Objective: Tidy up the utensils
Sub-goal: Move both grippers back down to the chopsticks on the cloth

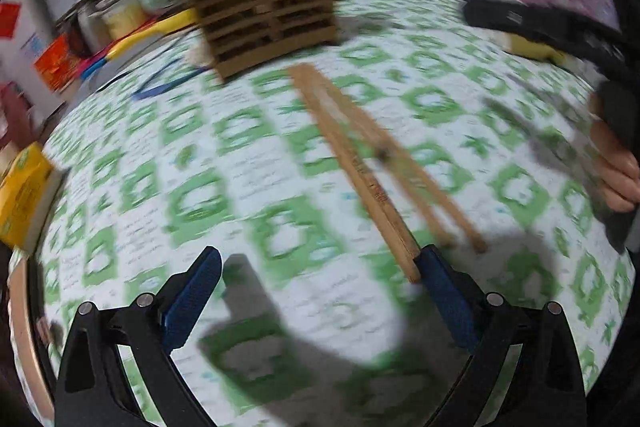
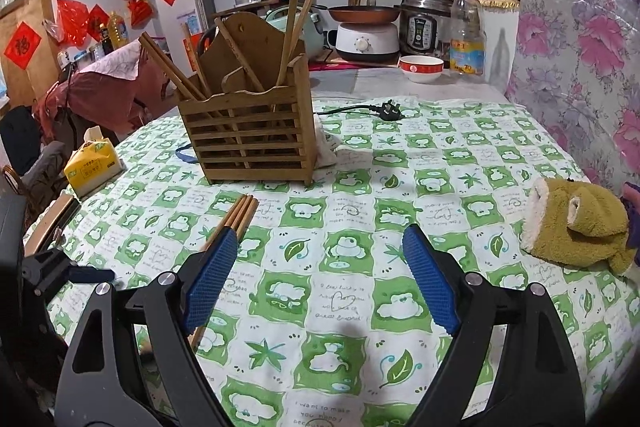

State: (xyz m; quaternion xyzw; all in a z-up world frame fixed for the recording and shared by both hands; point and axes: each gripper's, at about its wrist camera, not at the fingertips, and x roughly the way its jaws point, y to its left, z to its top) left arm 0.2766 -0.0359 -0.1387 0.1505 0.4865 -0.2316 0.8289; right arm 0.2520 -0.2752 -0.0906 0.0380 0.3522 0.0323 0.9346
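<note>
The slatted wooden holder stands toward the far side of the tabletop with several chopsticks leaning in its compartments, though which slot each sits in is hard to tell. Loose chopsticks lie on the cloth before it, their near ends just beside one finger of the left gripper; that view is blurred. Both it and the right gripper have fingers spread, pinching nothing, with open cloth between the right gripper's fingers and a plush toy at the right edge.

Bench under green-checked cloth, bearing slatted holder, loose chopsticks, tissue pack, plug, plush toy.
</note>
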